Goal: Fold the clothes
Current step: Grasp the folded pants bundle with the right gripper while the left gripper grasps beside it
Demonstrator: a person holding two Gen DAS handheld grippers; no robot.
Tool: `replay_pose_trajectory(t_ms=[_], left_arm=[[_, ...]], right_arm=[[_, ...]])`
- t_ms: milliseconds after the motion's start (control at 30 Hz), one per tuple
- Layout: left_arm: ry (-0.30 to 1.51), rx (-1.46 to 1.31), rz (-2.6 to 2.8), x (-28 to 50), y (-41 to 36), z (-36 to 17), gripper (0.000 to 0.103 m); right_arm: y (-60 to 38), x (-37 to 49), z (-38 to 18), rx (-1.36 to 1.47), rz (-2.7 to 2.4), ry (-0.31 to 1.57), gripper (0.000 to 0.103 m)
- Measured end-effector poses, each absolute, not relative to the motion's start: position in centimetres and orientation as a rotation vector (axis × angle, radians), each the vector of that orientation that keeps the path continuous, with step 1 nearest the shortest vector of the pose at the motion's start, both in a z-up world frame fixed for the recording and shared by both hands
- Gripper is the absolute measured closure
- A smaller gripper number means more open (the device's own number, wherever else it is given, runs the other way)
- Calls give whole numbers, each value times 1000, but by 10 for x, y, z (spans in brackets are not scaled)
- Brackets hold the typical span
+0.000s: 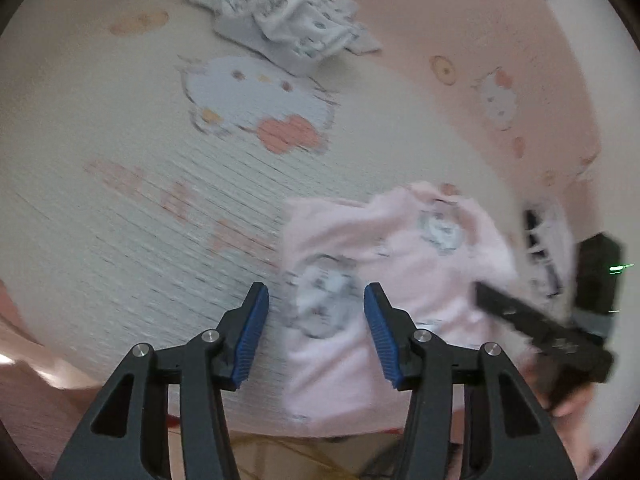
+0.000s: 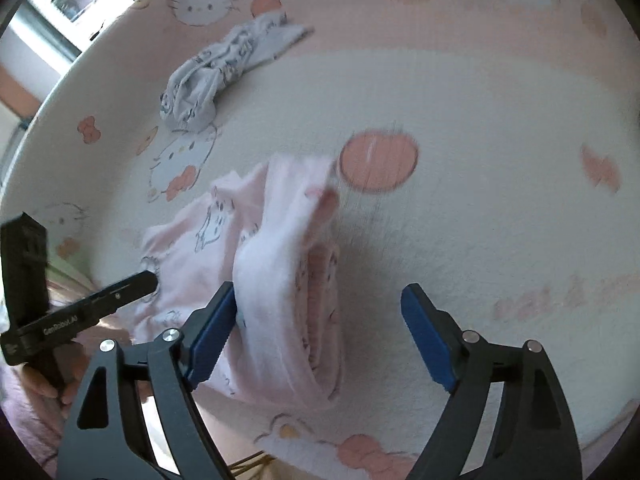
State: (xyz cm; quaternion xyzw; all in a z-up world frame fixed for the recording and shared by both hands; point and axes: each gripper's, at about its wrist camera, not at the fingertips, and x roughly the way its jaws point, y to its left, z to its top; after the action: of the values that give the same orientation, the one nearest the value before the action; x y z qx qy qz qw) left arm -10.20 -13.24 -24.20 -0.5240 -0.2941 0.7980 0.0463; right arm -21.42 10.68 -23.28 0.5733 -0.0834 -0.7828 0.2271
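Two garments show on the pink cartoon-print bedspread [image 2: 460,92]: a pale pink printed cotton top [image 2: 256,264] already doubled into a rough bundle but not squared off, and a crumpled grey-white printed garment [image 2: 212,76], unfolded, well apart at eleven o'clock. Most of the folding looks left to do. The right gripper [image 2: 316,340] stands wide, holding nothing, the pink bundle between its jaws touching the nine-o'clock pad. The left gripper [image 1: 316,324] hangs half open over the top's edge, gripping nothing.

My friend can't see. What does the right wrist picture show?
A pink shirt lies bunched on a cartoon-cat sheet, between the open right claw. A crumpled white garment lies farther back.
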Motion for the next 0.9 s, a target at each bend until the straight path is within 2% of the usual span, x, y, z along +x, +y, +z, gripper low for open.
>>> replay_pose_trajectory(t_ms=[133, 200, 300, 367, 400, 433, 500, 533, 600, 633, 667, 700, 733, 767, 867, 900], left_arm=[[-846, -1577, 2450, -98, -115, -243, 46], [-897, -1553, 2444, -97, -117, -242, 45], [-981, -1516, 2391, -95, -119, -241, 49], [-979, -1549, 2415, -96, -126, -244, 58], [-976, -1570, 2433, -97, -129, -245, 58], [-992, -1579, 2437, -96, -133, -246, 64], [-994, -1597, 2438, -96, -136, -247, 64], [-970, -1607, 2442, -98, -134, -247, 63], [-816, -1629, 2474, -103, -115, -243, 49], [-745, -1641, 2485, -106, -105, -241, 38], [-689, -1658, 2500, -108, -97, -239, 37], [-632, -1675, 2515, -111, -89, -237, 38], [-588, -1685, 2526, -113, -82, -236, 46], [-605, -1673, 2527, -113, -79, -235, 60], [-652, -1662, 2546, -118, -71, -226, 74], [-658, -1657, 2553, -120, -68, -222, 74]], right_arm=[[94, -209, -235, 1570, -2149, -135, 15], [85, -207, -233, 1551, -2147, -75, 17], [72, -201, -225, 1515, -2131, 10, 48], [67, -195, -218, 1492, -2137, 99, 48], [70, -196, -220, 1505, -2145, 106, 46], [75, -200, -223, 1535, -2156, 67, 30], [86, -208, -229, 1581, -2169, -32, 20], [86, -209, -229, 1579, -2168, -41, 18], [83, -207, -229, 1566, -2176, 0, 16], [79, -203, -229, 1548, -2187, 45, 19], [77, -201, -228, 1530, -2175, 49, 25], [76, -200, -225, 1511, -2147, 25, 46], [76, -201, -224, 1508, -2134, 6, 51], [78, -202, -223, 1515, -2132, -12, 53], [89, -203, -220, 1517, -2130, -83, 60], [96, -202, -216, 1515, -2132, -110, 61]])
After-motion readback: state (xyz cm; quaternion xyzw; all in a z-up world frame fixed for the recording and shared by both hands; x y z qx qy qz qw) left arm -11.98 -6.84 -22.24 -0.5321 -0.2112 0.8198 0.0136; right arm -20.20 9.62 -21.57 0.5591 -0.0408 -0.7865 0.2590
